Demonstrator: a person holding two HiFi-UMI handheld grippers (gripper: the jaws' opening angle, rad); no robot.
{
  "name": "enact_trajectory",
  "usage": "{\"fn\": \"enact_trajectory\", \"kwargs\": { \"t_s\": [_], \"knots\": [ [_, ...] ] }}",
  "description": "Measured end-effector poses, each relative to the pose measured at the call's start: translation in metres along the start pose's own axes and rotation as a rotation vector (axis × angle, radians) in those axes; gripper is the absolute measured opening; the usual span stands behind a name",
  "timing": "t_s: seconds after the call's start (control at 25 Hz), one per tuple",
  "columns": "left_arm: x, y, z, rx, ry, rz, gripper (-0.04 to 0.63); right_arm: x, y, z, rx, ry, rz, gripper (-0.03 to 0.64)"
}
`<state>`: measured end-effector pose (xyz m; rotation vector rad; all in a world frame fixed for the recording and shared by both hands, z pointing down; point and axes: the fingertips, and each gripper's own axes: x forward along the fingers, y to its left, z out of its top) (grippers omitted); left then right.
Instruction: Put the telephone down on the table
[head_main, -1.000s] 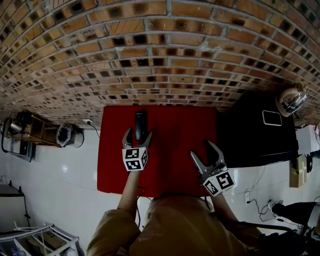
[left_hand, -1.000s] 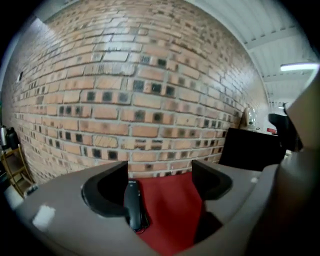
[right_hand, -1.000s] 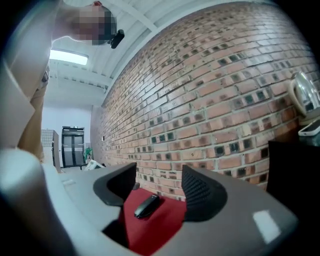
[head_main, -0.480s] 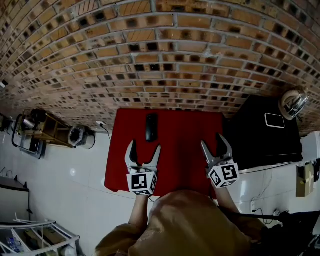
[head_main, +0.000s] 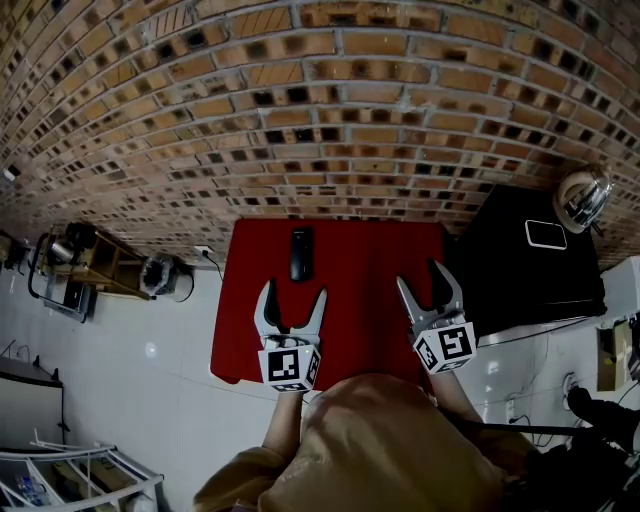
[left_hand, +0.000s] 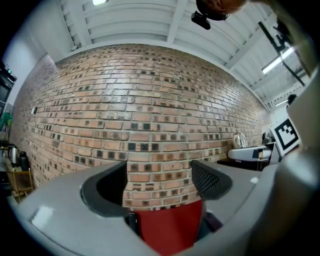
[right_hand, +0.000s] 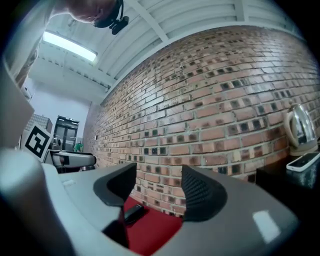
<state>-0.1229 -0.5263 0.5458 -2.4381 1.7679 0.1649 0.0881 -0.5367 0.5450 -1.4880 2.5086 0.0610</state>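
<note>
The black telephone (head_main: 300, 254) lies flat on the red table (head_main: 360, 270), near its far left side by the brick wall. My left gripper (head_main: 290, 301) hangs open over the near part of the table, well back from the telephone, with nothing between its jaws. My right gripper (head_main: 429, 282) is open too, over the table's right side, and holds nothing. In the right gripper view the telephone (right_hand: 134, 213) shows low between the jaws, on the red table (right_hand: 155, 232). The left gripper view shows only the red table (left_hand: 167, 230) and the brick wall past the open left gripper (left_hand: 162, 182).
A brick wall (head_main: 330, 130) rises right behind the table. A black cabinet (head_main: 520, 270) stands to the right with a white device (head_main: 545, 235) and a metal kettle (head_main: 583, 200) on it. A wooden shelf unit (head_main: 85, 262) is on the white floor at the left.
A second ago my left gripper was up at the telephone; it has since drawn back toward me, open, leaving the telephone on the table. Both grippers have barely moved in the last half second.
</note>
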Motion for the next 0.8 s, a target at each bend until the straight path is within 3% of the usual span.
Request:
{"fn": "enact_trajectory", "kwargs": {
  "t_s": [0.32, 0.52, 0.8],
  "knots": [
    [0.005, -0.018, 0.009, -0.04, -0.012, -0.036, 0.388, -0.011, -0.011, -0.004, 0.009, 0.005, -0.012, 0.272],
    [0.008, -0.026, 0.01, -0.015, -0.012, -0.063, 0.388, -0.017, -0.016, -0.004, 0.018, 0.004, -0.042, 0.272],
    [0.008, -0.03, -0.015, 0.014, 0.016, -0.02, 0.388, -0.021, -0.028, 0.003, -0.031, -0.011, -0.096, 0.272]
  ]
}}
